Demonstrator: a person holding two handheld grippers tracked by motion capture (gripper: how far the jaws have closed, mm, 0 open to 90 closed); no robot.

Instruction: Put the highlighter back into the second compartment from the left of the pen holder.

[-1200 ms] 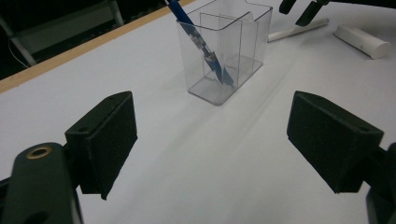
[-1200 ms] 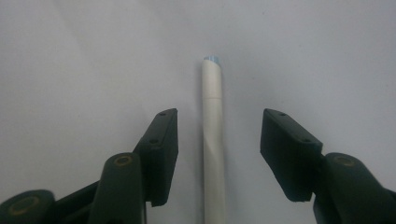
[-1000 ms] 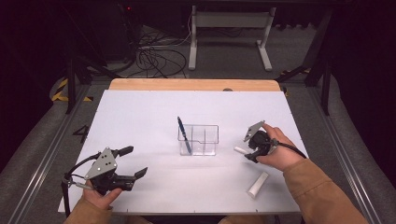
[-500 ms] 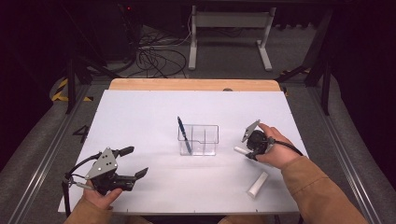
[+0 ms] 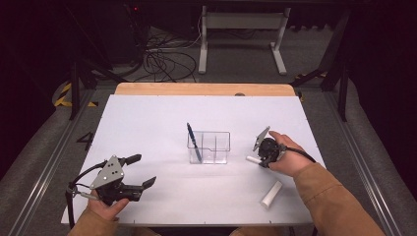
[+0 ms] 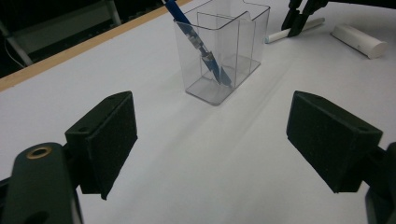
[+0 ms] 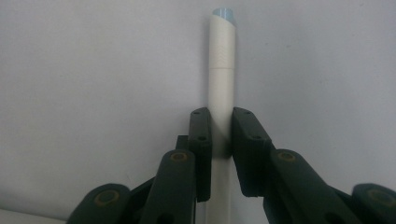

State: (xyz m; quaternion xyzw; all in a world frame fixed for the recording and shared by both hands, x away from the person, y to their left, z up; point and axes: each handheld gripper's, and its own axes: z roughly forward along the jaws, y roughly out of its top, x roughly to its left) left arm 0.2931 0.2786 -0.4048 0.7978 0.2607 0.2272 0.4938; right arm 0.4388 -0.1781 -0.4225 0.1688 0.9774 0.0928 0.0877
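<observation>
High view — clear organiser (image 5: 209, 147) near mid-desk (image 5: 147, 123), blue pen (image 5: 193, 142) leaning in its left compartment. Right tongs (image 5: 259, 159) just right of the organiser, on a white marker (image 5: 253, 160) lying on the desk; white tube (image 5: 271, 193) farther right and nearer the person. Left tongs (image 5: 140, 172) well left of the organiser, jaws apart.

Left gripper view — jaws wide apart, organiser (image 6: 224, 46) ahead; no legible writing.

Right gripper view — jaws clamped on the white marker (image 7: 222, 70), blue-tipped; no label readable.

Your right gripper's (image 7: 221, 135) jaws cover the middle of the slim white marker (image 7: 222, 70); its lower end runs off the frame's bottom edge. The blue pen (image 6: 198, 39) is cut off at the upper edge.
</observation>
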